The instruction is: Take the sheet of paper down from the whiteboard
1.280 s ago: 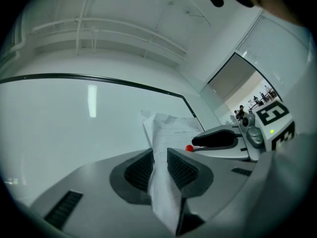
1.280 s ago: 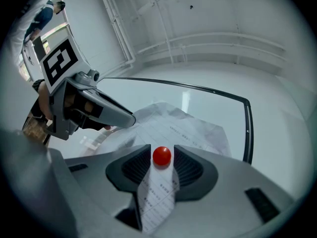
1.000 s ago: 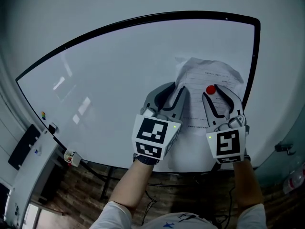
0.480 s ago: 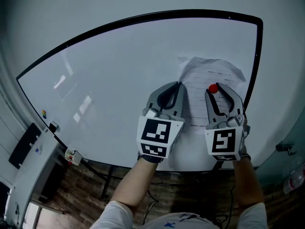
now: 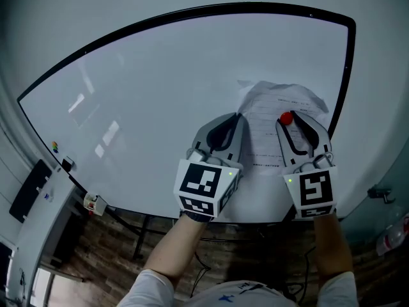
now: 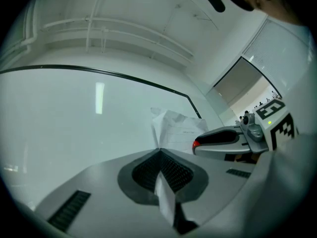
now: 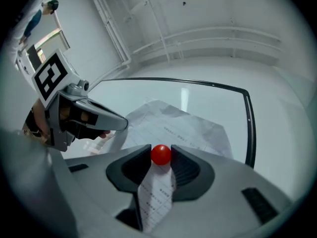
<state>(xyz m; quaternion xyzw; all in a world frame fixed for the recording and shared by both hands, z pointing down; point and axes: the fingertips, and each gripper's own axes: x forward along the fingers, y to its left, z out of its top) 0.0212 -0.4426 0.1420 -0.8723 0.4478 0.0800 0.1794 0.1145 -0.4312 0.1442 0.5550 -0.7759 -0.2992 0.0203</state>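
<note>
A creased printed sheet of paper (image 5: 275, 110) hangs at the right end of the whiteboard (image 5: 160, 88), pinned by a round red magnet (image 5: 285, 118). My left gripper (image 5: 239, 116) is shut on the sheet's left edge; in the left gripper view a strip of paper (image 6: 165, 202) runs between its closed jaws (image 6: 159, 151). My right gripper (image 5: 289, 116) is shut on the red magnet (image 7: 161, 154), with the sheet (image 7: 183, 128) spreading behind it. Each gripper view shows the other gripper beside it: the right gripper (image 6: 197, 144) and the left gripper (image 7: 124, 124).
The whiteboard's black frame (image 5: 344, 82) runs just right of the sheet. A marker tray (image 5: 64, 165) with small items sits at the board's lower left. Below the board are a stand and a dark brick-patterned floor (image 5: 108, 254).
Both grippers stay at the sheet, left on its edge and right at the magnet. The hands and gripper bodies have sunk slightly in the view.
</note>
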